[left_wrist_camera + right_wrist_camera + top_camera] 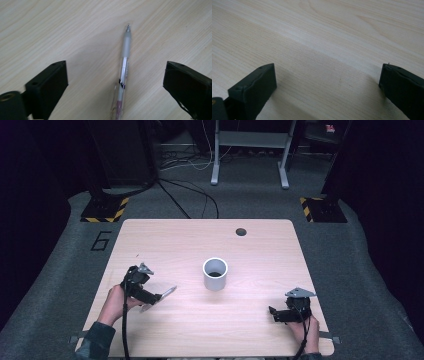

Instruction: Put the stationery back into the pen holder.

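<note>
Near our edge of the worktop, our right hand-held gripper rests low, jaws wide with bare wood between them. Our left hand-held gripper hovers released over the pen — the pen lies flat on the wood between the spread jaws, touching neither. Farther off, mid-worktop, stands the white cup.

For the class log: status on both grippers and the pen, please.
Left gripper open, pen between its fingers, untouched. Right gripper open, nothing between. White cup mid-table, apart.
</note>
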`<control>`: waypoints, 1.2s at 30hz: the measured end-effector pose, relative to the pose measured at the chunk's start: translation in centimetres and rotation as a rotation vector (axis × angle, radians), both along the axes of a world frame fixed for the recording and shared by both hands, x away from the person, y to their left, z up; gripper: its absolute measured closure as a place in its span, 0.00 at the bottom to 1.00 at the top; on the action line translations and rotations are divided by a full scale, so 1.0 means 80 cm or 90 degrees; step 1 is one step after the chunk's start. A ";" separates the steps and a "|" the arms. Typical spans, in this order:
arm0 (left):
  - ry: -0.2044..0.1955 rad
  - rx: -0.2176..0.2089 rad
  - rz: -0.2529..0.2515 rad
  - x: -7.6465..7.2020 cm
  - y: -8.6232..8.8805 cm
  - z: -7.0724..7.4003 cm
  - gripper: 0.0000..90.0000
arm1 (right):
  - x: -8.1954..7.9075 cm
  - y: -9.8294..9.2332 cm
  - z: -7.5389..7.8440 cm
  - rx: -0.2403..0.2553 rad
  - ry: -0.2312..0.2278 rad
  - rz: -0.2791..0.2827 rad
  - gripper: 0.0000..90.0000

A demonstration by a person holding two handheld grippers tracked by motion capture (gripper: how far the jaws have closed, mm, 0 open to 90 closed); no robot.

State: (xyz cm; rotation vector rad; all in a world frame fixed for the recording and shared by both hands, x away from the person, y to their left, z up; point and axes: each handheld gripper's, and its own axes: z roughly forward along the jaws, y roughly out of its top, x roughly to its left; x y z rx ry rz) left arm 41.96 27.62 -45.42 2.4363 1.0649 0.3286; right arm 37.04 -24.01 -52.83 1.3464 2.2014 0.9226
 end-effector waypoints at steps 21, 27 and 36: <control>0.096 0.040 -0.065 0.042 -0.052 -0.032 0.72 | -0.002 -0.001 0.000 -0.001 -0.008 0.005 0.05; 0.086 0.080 -0.065 0.042 -0.058 -0.034 0.84 | -0.002 -0.001 0.001 -0.001 -0.010 0.002 0.05; 0.095 0.114 -0.065 0.045 -0.067 -0.039 0.87 | -0.002 -0.001 0.000 -0.002 -0.012 0.005 0.06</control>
